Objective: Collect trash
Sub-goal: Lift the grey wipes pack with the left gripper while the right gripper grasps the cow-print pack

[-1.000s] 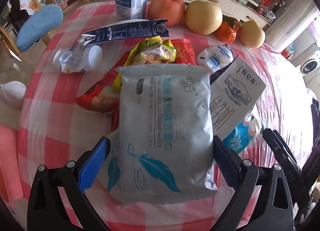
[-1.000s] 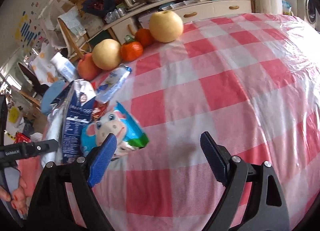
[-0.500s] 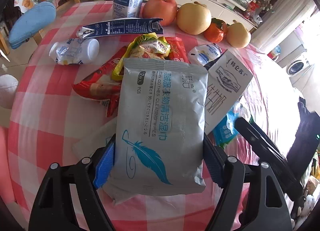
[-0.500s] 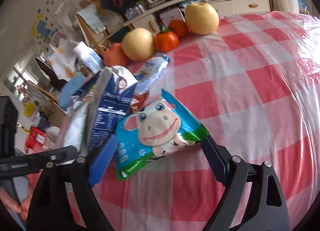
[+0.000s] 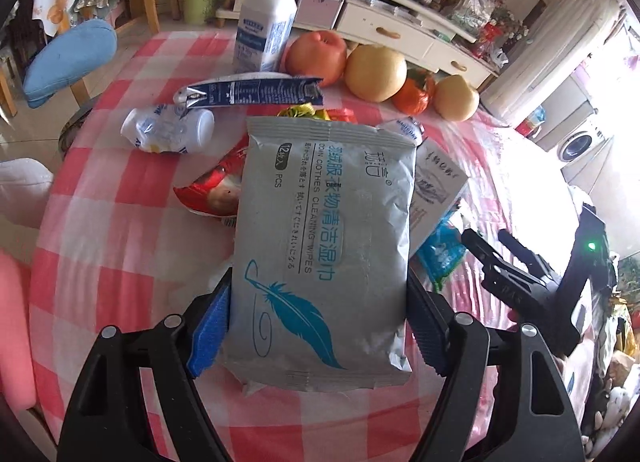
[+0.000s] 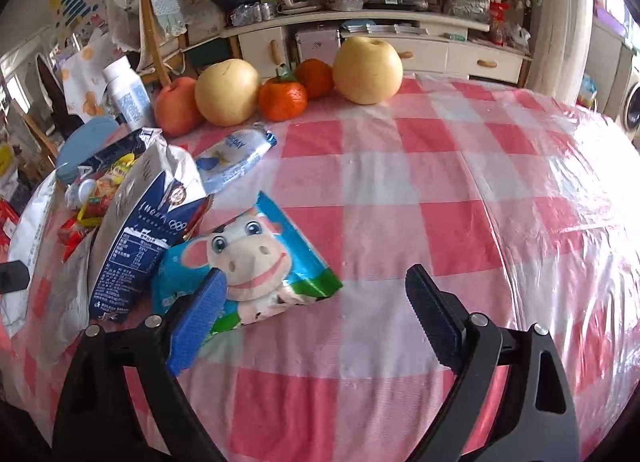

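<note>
Left tongs (image 5: 318,326) clamped on wipes pack (image 5: 324,246), lifted above the surface (image 5: 120,262). Right tongs (image 6: 316,314) opening, empty, astride cow wrapper (image 6: 248,258). Carton (image 6: 140,229), bottle (image 5: 168,129), red wrapper (image 5: 216,189) uncollected; barely begun, seemingly.

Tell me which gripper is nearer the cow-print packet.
Right. The right gripper hovers over the cow-print packet, one of its fingers overlapping it, jaws opening. The left gripper is off to the packet's side, clamped on the grey wipes pack.
</note>
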